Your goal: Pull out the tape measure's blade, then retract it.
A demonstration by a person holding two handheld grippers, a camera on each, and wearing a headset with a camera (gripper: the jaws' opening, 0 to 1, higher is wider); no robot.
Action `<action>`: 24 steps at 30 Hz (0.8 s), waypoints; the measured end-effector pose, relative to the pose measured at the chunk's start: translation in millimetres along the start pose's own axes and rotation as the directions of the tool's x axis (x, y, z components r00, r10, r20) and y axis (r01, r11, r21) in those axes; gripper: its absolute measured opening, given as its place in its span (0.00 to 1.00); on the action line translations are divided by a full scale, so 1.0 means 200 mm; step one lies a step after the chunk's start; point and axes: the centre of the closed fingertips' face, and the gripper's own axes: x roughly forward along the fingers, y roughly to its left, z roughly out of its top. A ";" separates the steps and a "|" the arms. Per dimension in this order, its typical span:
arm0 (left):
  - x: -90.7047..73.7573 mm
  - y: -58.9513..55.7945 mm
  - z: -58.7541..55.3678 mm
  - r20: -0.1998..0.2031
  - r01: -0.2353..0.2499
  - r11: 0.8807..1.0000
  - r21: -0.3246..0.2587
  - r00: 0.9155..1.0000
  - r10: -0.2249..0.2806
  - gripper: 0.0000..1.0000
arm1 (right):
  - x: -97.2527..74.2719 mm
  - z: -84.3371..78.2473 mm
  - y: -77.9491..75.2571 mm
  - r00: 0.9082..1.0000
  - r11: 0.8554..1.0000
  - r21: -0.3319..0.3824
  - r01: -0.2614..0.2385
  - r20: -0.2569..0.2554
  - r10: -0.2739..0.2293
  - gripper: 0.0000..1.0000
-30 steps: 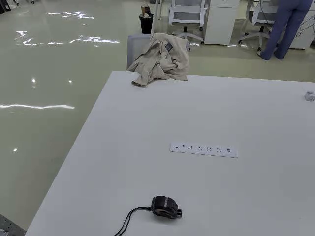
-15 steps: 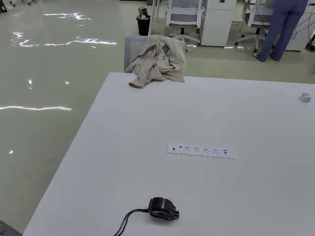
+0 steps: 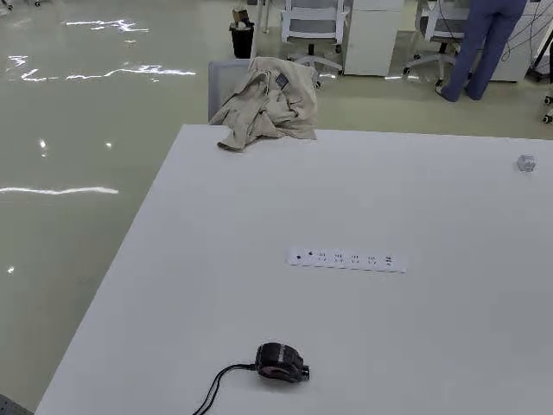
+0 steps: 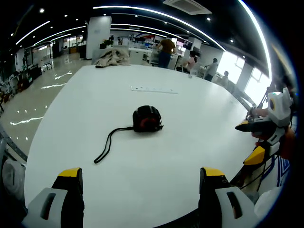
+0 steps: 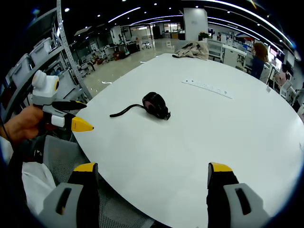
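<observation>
A black tape measure lies on the white table near its front edge, its blade retracted and its black wrist strap trailing to the left. In the left gripper view the tape measure sits well ahead of my left gripper, which is open and empty. My right gripper is also open and empty, short of the tape measure. Each gripper hovers by the table's near edge: the right gripper shows at the right, the left gripper at the left.
A white power strip lies mid-table beyond the tape measure. A beige jacket is draped over a chair at the far edge. A small pale object sits far right. A person stands in the background.
Only the head camera has shifted, sliding the scene slightly left and up. The tape measure and strap lie where they were.
</observation>
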 end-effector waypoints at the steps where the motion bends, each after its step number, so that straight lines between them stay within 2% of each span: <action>1: 0.00 0.00 0.00 0.000 0.001 1.000 0.002 1.000 -0.001 1.00 | 0.00 0.00 0.00 1.000 1.000 0.002 0.001 0.001 -0.001 0.98; 16: 0.01 -0.02 -0.01 -0.005 0.011 1.000 0.007 1.000 -0.011 1.00 | 0.00 -0.01 -0.02 1.000 1.000 0.004 0.016 -0.002 -0.016 0.98; 24: 0.02 -0.02 0.01 -0.001 0.013 1.000 0.011 1.000 -0.013 1.00 | 0.00 -0.01 -0.02 1.000 1.000 0.000 0.016 -0.005 -0.016 0.98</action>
